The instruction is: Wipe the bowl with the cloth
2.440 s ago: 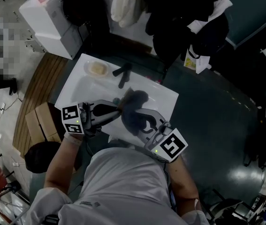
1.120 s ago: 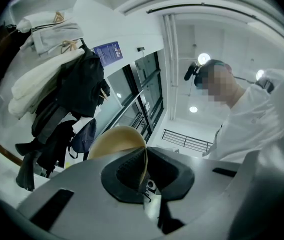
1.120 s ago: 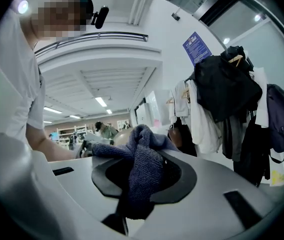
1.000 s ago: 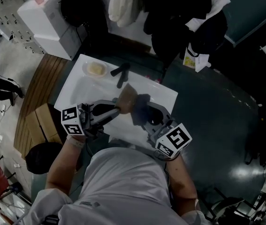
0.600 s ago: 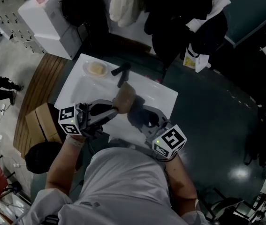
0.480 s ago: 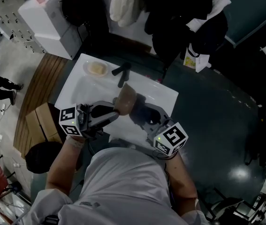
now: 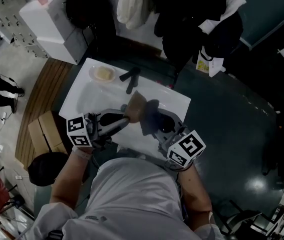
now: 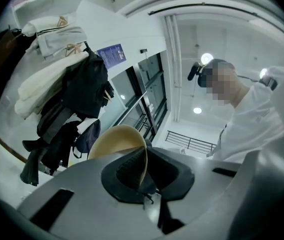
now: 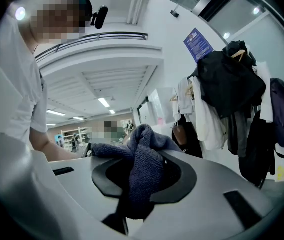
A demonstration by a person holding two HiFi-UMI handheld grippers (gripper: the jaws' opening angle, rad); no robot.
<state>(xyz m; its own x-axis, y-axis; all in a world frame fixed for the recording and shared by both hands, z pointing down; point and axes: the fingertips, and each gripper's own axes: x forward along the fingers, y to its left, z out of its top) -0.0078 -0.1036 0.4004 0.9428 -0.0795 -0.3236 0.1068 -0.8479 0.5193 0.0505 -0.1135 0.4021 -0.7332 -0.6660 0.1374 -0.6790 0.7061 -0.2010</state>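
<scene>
A tan bowl (image 7: 136, 107) is held tilted on its edge above the white sink (image 7: 172, 102). My left gripper (image 7: 124, 118) is shut on the bowl's rim, and the rim (image 8: 143, 159) shows pinched between the jaws in the left gripper view. My right gripper (image 7: 154, 125) is shut on a dark blue-grey cloth (image 7: 150, 115). The cloth (image 9: 143, 171) bunches up out of the jaws in the right gripper view. In the head view the cloth lies against the bowl's right side.
A dark faucet (image 7: 130, 78) stands at the sink's back edge. A small dish with a pale lump (image 7: 103, 73) sits at the sink's back left corner. Coats and bags (image 7: 192, 14) hang behind the sink. A wooden mat (image 7: 41, 91) and a box (image 7: 44, 129) lie left.
The bowl has been turned from rim-down to tilted on edge. The cloth has moved from on top of the bowl to its right side, rubbing back and forth.
</scene>
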